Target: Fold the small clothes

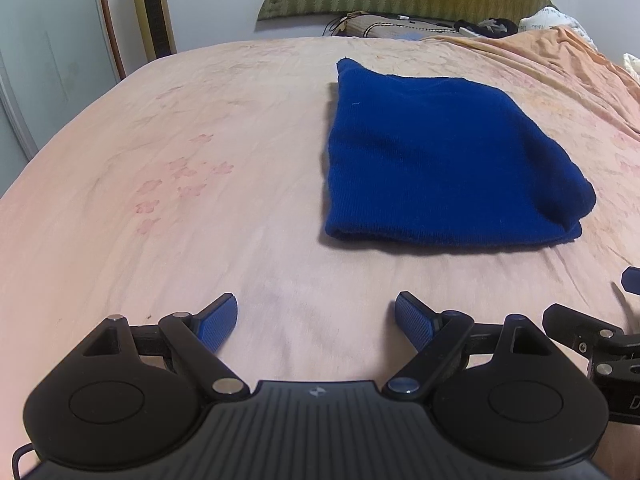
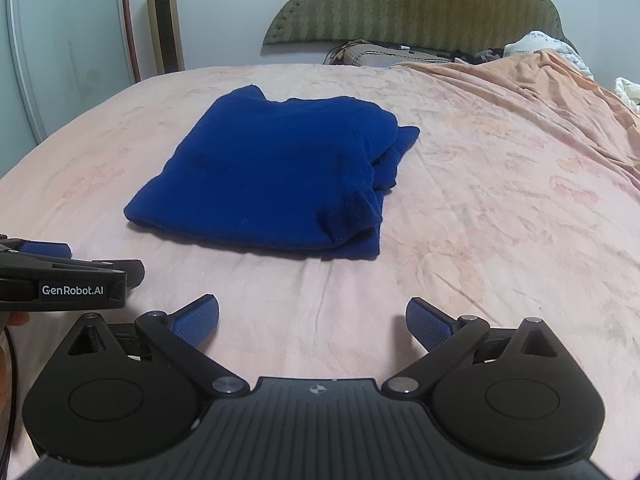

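Both hand-held grippers hang over the near part of the bed with their fingers spread wide and nothing between them. In the left wrist view the left gripper (image 1: 316,322) fills the bottom of the frame, its blue ribbed pads (image 1: 216,326) parted above bare sheet; black parts of the right gripper show at the lower right edge. In the right wrist view the right gripper (image 2: 312,324) sits likewise at the bottom, pads (image 2: 430,326) wide apart and gripping nothing, while the left gripper's body, lettered "GenRobot.AI", comes in at the lower left edge.

A blue knitted garment (image 1: 436,160) lies folded into a rough rectangle on the pink floral bedsheet (image 1: 180,200). It is right of centre in the left wrist view and left of centre, in the middle of the frame, in the right wrist view (image 2: 276,176), where folded layers bunch along its right side. It lies apart from both grippers, neither touching it.

At the top of both views a green padded headboard (image 2: 416,4) stands against the wall, with a pillow (image 2: 384,56) and some cables below it. An orange cover (image 2: 540,80) is rumpled at the upper right. A tall gold appliance (image 2: 164,16) stands at the upper left.
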A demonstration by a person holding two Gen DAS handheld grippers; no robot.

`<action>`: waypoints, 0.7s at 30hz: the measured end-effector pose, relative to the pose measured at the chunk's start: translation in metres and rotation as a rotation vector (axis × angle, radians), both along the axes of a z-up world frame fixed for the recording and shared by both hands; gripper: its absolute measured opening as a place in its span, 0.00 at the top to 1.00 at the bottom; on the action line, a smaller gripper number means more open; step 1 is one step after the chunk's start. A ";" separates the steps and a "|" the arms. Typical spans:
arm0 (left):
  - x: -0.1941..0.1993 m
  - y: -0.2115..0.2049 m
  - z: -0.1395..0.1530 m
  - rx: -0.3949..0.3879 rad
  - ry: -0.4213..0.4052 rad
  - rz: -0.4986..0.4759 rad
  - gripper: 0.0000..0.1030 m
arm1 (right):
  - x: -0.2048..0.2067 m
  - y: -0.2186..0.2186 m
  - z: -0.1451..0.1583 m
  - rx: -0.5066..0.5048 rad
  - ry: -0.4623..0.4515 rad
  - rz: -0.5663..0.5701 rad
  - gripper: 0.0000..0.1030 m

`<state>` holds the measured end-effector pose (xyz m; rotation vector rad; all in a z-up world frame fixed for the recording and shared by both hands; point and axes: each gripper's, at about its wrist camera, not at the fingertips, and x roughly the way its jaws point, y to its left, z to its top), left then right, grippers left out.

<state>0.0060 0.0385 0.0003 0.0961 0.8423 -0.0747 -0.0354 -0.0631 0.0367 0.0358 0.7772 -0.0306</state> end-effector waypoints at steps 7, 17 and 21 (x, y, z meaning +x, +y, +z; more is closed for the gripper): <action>-0.002 0.000 0.000 0.017 -0.003 -0.006 0.15 | -0.002 0.000 0.000 -0.003 0.002 -0.007 0.01; -0.005 -0.003 0.001 0.048 -0.012 -0.017 0.15 | -0.002 0.001 0.000 -0.013 0.000 -0.010 0.01; -0.005 -0.003 0.000 0.050 -0.013 -0.017 0.15 | -0.003 0.001 0.001 -0.017 -0.003 -0.003 0.01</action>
